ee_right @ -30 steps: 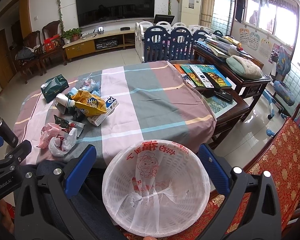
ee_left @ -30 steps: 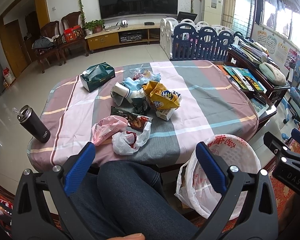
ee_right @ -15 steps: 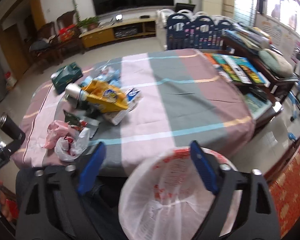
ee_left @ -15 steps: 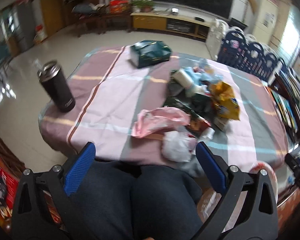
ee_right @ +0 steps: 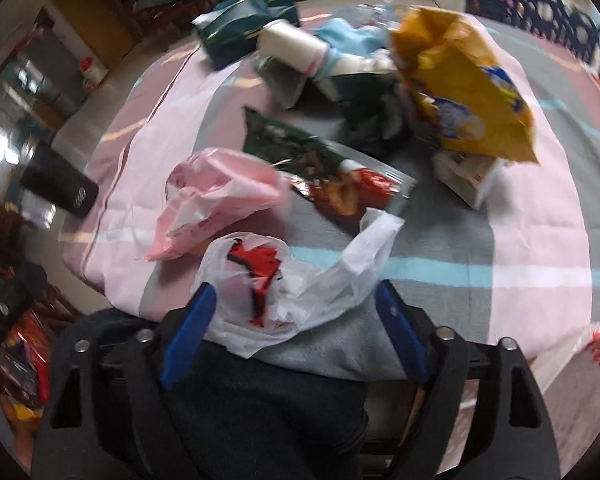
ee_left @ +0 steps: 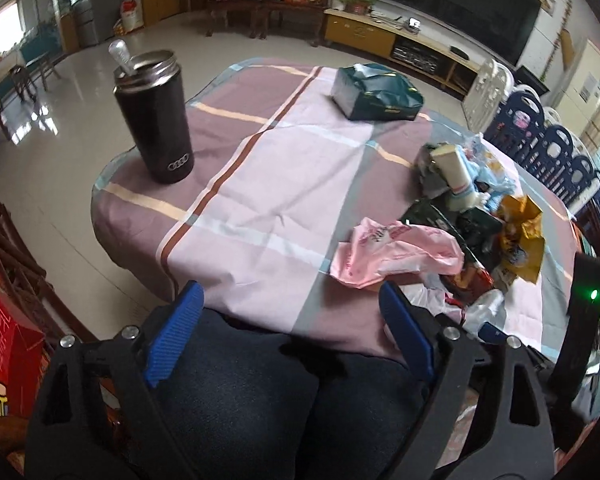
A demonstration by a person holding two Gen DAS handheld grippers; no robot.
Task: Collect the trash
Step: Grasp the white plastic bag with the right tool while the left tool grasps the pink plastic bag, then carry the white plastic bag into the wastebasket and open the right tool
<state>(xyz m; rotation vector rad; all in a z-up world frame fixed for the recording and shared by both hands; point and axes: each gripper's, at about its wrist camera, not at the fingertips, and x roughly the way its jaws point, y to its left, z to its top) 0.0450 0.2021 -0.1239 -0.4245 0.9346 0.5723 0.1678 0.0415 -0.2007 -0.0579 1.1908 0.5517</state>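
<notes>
— Since the left hand-held gripper [ee_left: 288, 322] sits over my lap at the near edge of the worktop [ee_left: 260, 184], what lies ahead of it?

— Going left to right in its view: the black tumbler [ee_left: 154, 120] stands upright far off to the left, not trash, I judge; bare cloth runs straight ahead; the pink bag [ee_left: 396, 254] lies ahead and to the right, just beyond the right fingertip, its long axis running across the view; the rest of the heap trails off further right. The jaws have just been closing a little yet stand wide, with nothing between them.

— And the right hand-held gripper [ee_right: 296, 308]?

— It is the nearer one, I'd say; the white plastic bag [ee_right: 296, 280] with a red wrapper inside lies at the worktop's near edge, right between the two blue fingers [ee_right: 188, 332], its crumpled body stretching left to right across the gap; the pads do not press on it that I can see. Those jaws have just been opening and are spread, released. The pink bag lies just beyond on the left, touching the white one; the yellow snack bag [ee_right: 464, 88] lies well beyond on the right.

— Your call?

— The right takes the white bag first; a straight push forward and down should do.
</notes>
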